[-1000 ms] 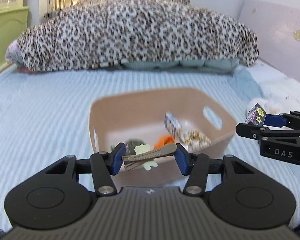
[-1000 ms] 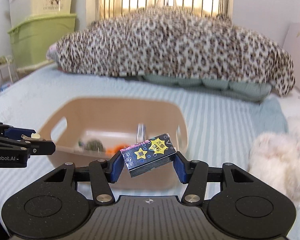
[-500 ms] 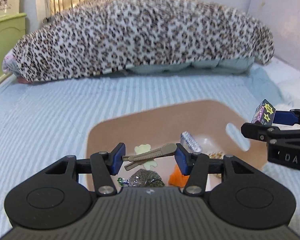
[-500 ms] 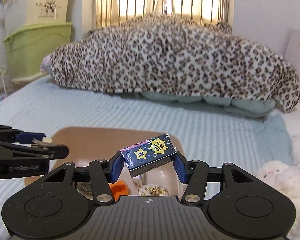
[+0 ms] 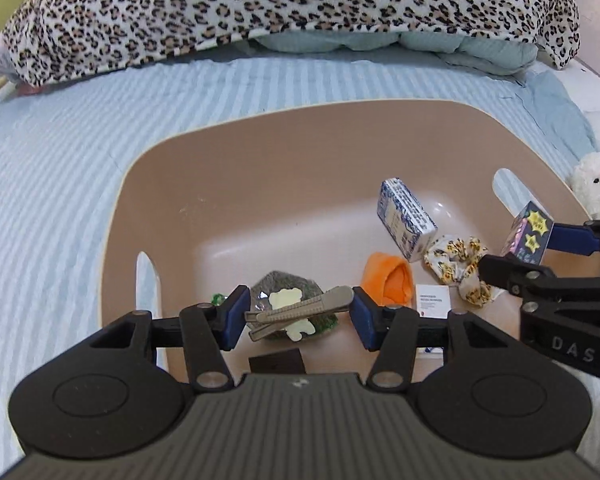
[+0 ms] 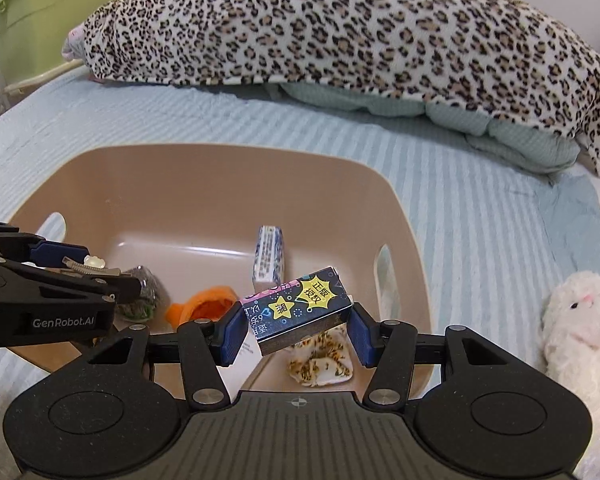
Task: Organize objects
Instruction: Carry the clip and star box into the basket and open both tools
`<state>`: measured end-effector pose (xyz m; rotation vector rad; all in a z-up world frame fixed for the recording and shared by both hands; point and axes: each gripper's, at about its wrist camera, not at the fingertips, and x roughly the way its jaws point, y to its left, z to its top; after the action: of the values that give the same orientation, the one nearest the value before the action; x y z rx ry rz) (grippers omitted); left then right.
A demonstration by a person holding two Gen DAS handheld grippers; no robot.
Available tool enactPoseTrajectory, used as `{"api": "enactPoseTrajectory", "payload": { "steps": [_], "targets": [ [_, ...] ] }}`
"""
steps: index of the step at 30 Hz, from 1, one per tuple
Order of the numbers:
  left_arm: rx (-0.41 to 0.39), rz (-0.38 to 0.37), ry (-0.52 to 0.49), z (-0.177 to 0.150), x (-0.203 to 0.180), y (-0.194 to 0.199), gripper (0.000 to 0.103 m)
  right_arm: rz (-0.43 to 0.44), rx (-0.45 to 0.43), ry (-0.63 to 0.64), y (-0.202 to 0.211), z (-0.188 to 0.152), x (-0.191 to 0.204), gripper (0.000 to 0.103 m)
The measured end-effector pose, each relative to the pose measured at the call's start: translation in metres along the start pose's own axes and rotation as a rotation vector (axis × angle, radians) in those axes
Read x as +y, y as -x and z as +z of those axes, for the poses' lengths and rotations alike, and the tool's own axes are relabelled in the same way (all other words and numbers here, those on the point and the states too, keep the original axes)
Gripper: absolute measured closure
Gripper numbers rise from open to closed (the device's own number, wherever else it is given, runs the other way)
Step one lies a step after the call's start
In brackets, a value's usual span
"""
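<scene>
A tan plastic basin (image 5: 260, 148) (image 6: 204, 184) sits on the striped bed. My left gripper (image 5: 298, 314) is shut on a grey hair clip with a cream bear (image 5: 300, 312), held above the basin's near left part; the gripper also shows in the right wrist view (image 6: 96, 268). My right gripper (image 6: 298, 326) is shut on a black box with yellow stars (image 6: 300, 312), held tilted above the basin's right side; the box also shows in the left wrist view (image 5: 530, 234). In the basin lie a blue-and-white box (image 5: 406, 218), an orange piece (image 5: 386, 280), a floral scrunchie (image 5: 458, 268) and a dark green packet (image 5: 288, 286).
A leopard-print blanket (image 6: 340, 36) lies across the back of the bed. A white plush toy (image 6: 580, 332) lies to the right of the basin. A green storage bin (image 6: 40, 20) stands at the far left. A white card (image 5: 432, 304) and a black tile (image 5: 276, 362) lie in the basin.
Both grippers have moved forward and tipped down over the basin, each still holding its object. The basin's inside now fills both views.
</scene>
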<state>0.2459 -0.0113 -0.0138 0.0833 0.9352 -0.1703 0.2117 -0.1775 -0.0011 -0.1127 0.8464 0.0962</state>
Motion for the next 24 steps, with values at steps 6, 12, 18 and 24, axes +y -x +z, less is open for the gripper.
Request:
{"api": "enactPoseTrajectory", "payload": {
  "steps": [6,12,18,24],
  "targets": [
    [-0.042,0.015,0.006,0.001,0.000,0.020,0.025,-0.008,0.010,-0.028,0.008,0.000,0.000,0.035],
    [-0.083,0.024,0.008,0.005,-0.002,0.046,0.015,-0.009,-0.027,-0.078,0.032,0.003,-0.009,0.023],
    [-0.123,0.020,-0.002,0.004,-0.004,0.077,0.015,-0.023,-0.071,-0.089,0.062,0.003,-0.010,0.017],
    [-0.160,0.013,-0.022,-0.007,-0.006,0.109,0.015,-0.030,-0.109,-0.102,0.097,-0.006,-0.008,0.016]
  ]
}}
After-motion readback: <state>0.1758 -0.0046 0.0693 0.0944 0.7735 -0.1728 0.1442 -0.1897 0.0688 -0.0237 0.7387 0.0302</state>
